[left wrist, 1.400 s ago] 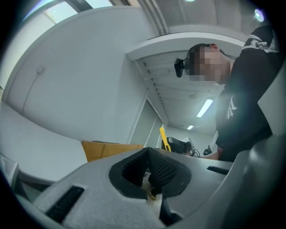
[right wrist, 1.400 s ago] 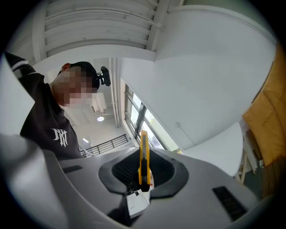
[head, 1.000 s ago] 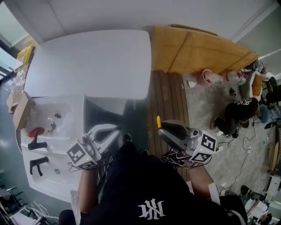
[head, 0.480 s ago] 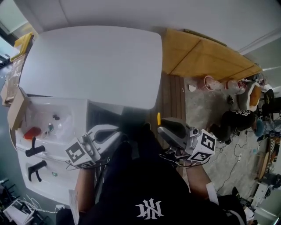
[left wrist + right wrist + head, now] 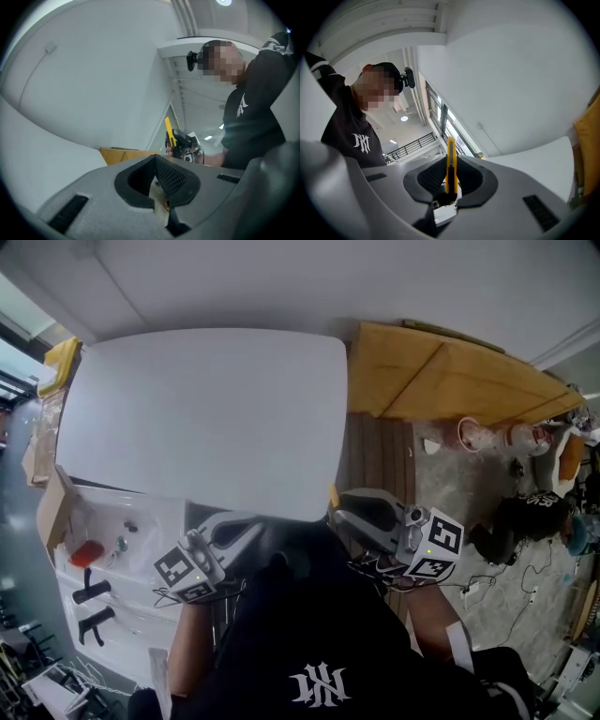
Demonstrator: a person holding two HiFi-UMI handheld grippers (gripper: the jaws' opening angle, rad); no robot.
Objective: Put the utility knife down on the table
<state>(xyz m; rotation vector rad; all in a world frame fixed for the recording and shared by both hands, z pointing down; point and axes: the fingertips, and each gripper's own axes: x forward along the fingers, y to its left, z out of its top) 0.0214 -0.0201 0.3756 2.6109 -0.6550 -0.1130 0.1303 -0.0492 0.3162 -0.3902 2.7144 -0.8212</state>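
Yellow utility knife (image 5: 451, 159) stood pinched in the right gripper (image 5: 446, 187), jaws clamped on its lower end and the blade body running straight out along the gripper's own line. From the head view its tip poked out just beside the near right corner of the white table (image 5: 197, 409), so the tabletop lay ahead and to the left of that hand. To lie flat, the long axis would need tipping down over the edge, I'd judge. Left gripper (image 5: 161, 197) hung low at the near edge, jaws apparently together on nothing; a pale sliver showed between the pads, probably only background. Right hand was plainly the one placed to set the knife down.
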